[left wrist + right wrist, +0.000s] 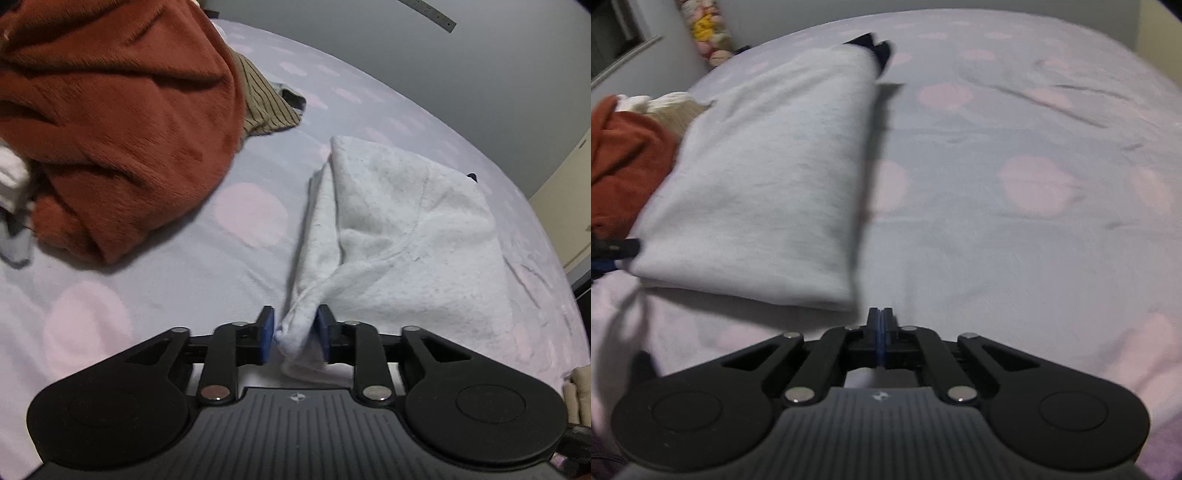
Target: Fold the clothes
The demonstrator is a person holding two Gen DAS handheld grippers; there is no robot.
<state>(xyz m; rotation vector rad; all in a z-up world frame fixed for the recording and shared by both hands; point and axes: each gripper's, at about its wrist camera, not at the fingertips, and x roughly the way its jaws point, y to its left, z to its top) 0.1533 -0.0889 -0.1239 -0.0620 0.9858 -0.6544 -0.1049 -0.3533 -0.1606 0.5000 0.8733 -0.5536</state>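
Blue pads of my left gripper (295, 334) sit either side of a bunched corner of the pale grey garment (399, 236); the right-hand pad touches the cloth, but a gap shows at the left-hand one, so I judge the pinch loose or gone. Further left on the bedsheet (184, 273) lies the rust sweater (118, 122), with a striped brown piece (266, 107) behind it. From the other wrist, that grey garment lies folded on the sheet, left of my right gripper (881, 332), whose fingers are pressed together on nothing, just off its near corner. My worry: if I lift now, the loosely held corner slips out and the fold sags open, or the gripper drags the garment crooked.
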